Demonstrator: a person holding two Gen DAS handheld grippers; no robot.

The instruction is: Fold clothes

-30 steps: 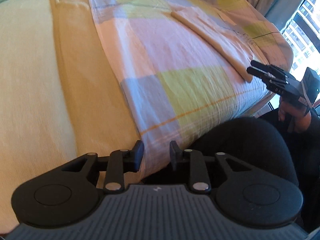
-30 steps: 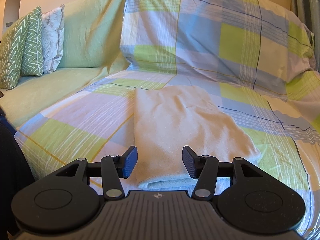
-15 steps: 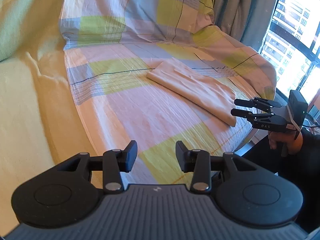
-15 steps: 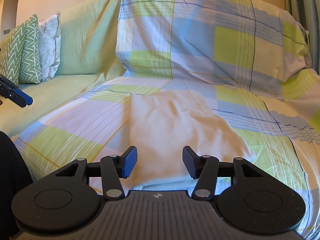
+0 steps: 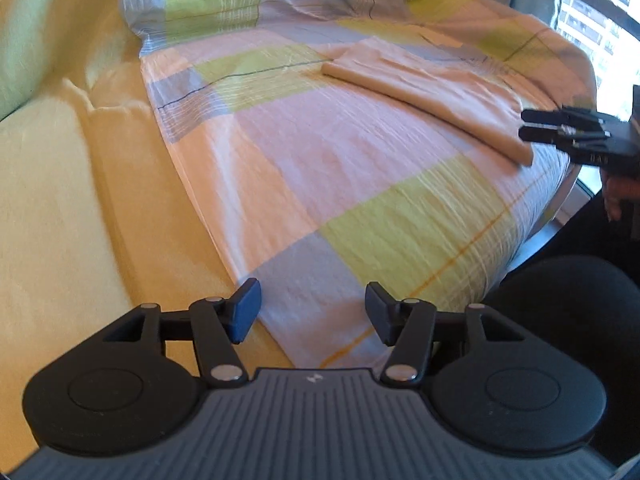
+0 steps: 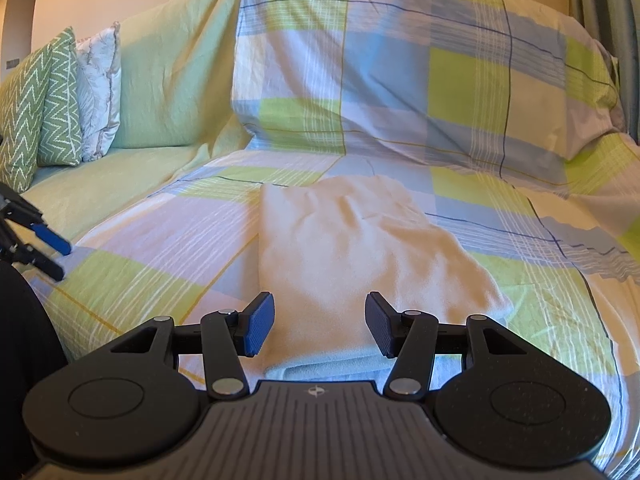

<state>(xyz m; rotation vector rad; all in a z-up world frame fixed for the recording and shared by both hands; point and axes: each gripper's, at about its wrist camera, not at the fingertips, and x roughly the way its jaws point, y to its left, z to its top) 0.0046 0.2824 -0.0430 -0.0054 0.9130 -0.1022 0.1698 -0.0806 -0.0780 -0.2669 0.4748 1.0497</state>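
Where the left wrist view blurs, the weave of the checked sheet (image 5: 360, 184) is hard to read, and the window (image 5: 600, 8) at far right is cut off by the frame. The near edge of the folded cream garment (image 6: 352, 248) is partly hidden behind the right gripper's body in the right wrist view.

Taking the garment as landmark, from left: two cushions (image 6: 52, 100) stand well to its left against the sofa back, on a plain green cover (image 6: 168, 80). Left gripper (image 5: 312, 316): jaws apart, holding nothing, hovering over the sheet's front corner, well left of the garment (image 5: 420, 84). In the right wrist view it shows at the left edge (image 6: 44, 248), partly cut off.

The garment lies flat on the checked sheet, on the seat, folded into a rectangle.

Right gripper (image 6: 318, 324): jaws wide apart, empty, poised just above the garment's near edge; contact cannot be told. In the left wrist view it sits at the garment's near end (image 5: 536, 124), with part of a hand (image 5: 616, 196) below it. A dark clothed knee (image 5: 560, 320) fills the lower right of that view.
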